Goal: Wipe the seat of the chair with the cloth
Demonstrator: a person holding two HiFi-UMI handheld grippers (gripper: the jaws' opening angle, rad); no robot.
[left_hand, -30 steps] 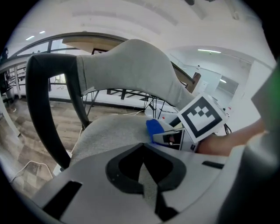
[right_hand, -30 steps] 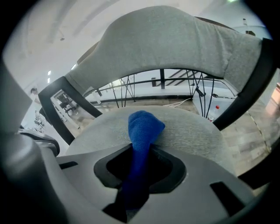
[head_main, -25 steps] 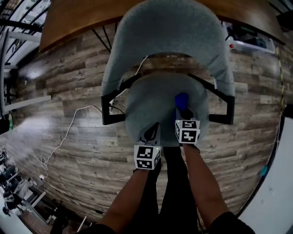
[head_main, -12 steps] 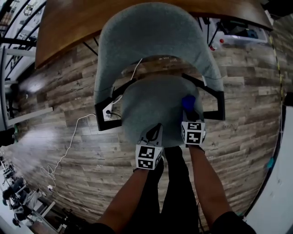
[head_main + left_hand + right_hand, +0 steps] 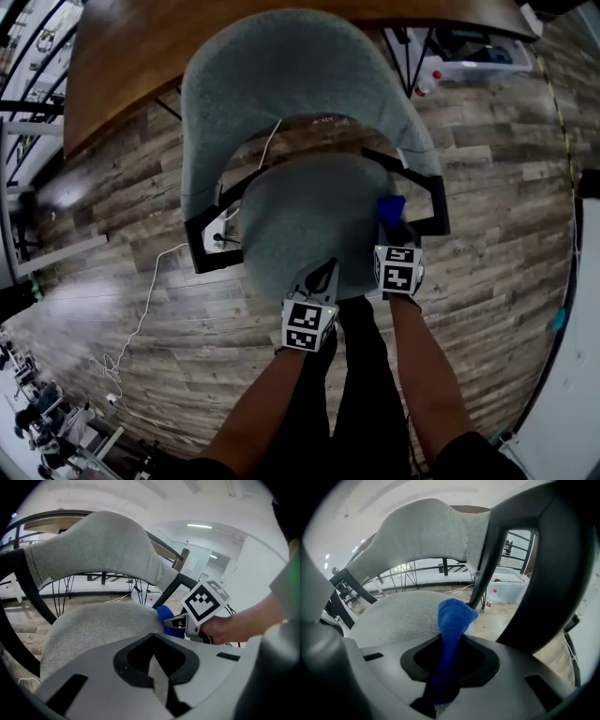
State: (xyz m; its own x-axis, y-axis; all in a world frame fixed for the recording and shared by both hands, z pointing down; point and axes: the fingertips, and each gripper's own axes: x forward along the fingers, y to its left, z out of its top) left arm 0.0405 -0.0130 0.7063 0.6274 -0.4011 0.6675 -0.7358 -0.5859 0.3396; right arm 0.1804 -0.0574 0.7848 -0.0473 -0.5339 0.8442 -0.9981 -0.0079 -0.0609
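The right gripper point(image 5: 450, 645) is clamping a bright blue terry cloth point(image 5: 454, 615) between its jaws, the cloth's bunched free end sticking out ahead of them. In the head view this cloth point(image 5: 390, 207) is sitting at the right edge of the round grey upholstered chair seat point(image 5: 309, 225), just beside the black armrest frame point(image 5: 433, 202). Whether it is touching the fabric cannot be told. The left gripper point(image 5: 153, 640) is keeping its jaws together with nothing between them, and is hovering at the seat's front edge. The chair's curved grey backrest point(image 5: 281, 75) is standing against a brown wooden tabletop point(image 5: 141, 47), over a plank floor point(image 5: 141, 281).
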